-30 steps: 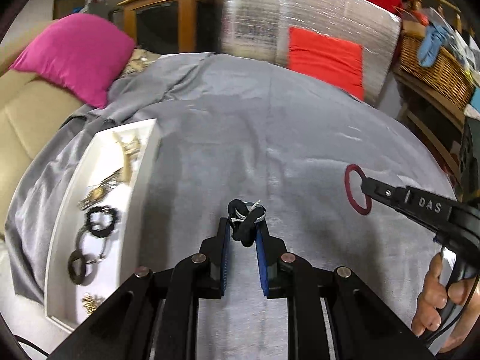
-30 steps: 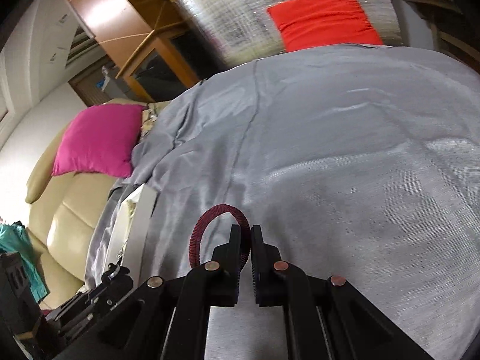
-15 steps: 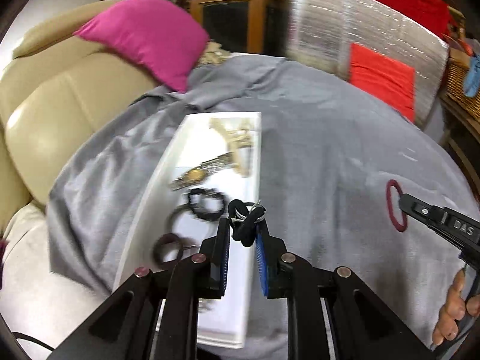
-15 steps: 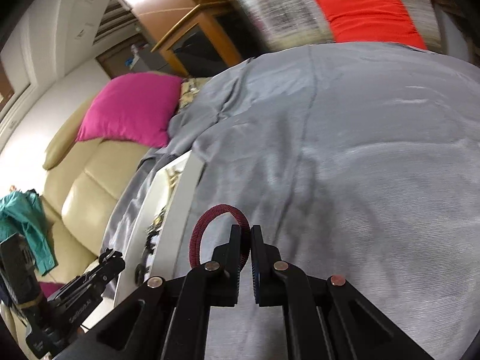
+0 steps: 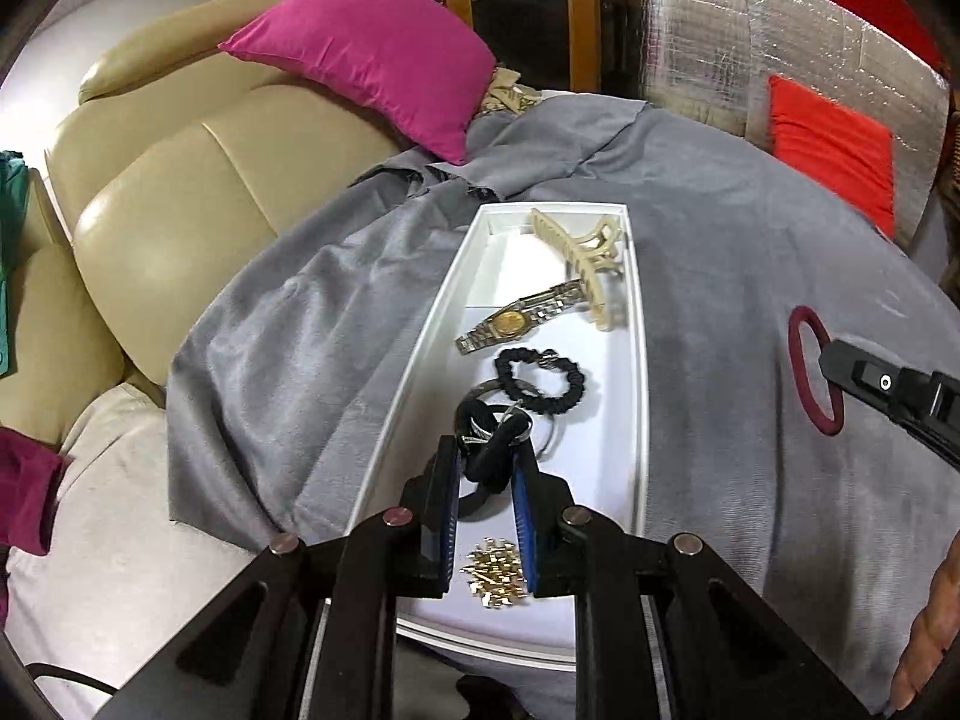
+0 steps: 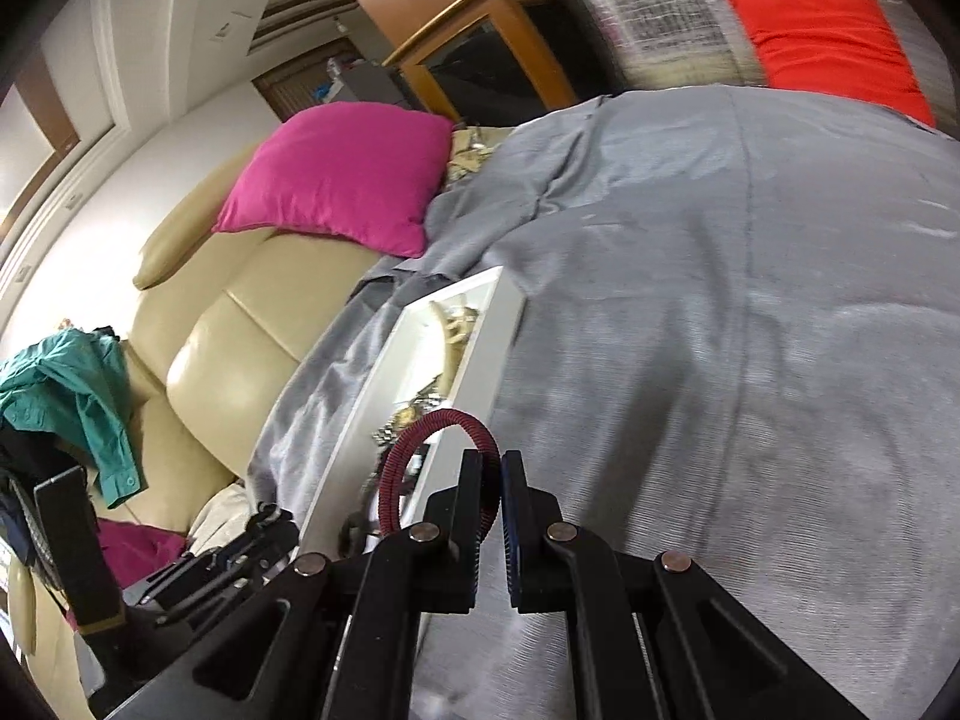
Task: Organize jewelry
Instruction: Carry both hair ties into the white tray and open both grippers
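My left gripper (image 5: pixel 487 468) is shut on a black hair tie with a metal ring (image 5: pixel 493 445) and holds it above the white tray (image 5: pixel 637 420). In the tray lie a beige hair claw (image 5: pixel 585 258), a gold watch (image 5: pixel 517 319), a black beaded bracelet (image 5: pixel 543 379) and gold studs (image 5: pixel 495 570). My right gripper (image 6: pixel 493 483) is shut on a dark red hair tie (image 6: pixel 420 450), near the tray's right wall (image 6: pixel 480 354). The red tie also shows in the left wrist view (image 5: pixel 813 371), right of the tray.
The tray rests on a grey cloth (image 5: pixel 750 276) over the table. A beige sofa (image 5: pixel 168 198) with a pink cushion (image 5: pixel 378 60) stands left. A silver panel with a red cushion (image 5: pixel 831 141) stands behind.
My left gripper has carried the black hair tie leftward from over the cloth to above the tray. My right gripper has moved left with the red tie toward the tray.
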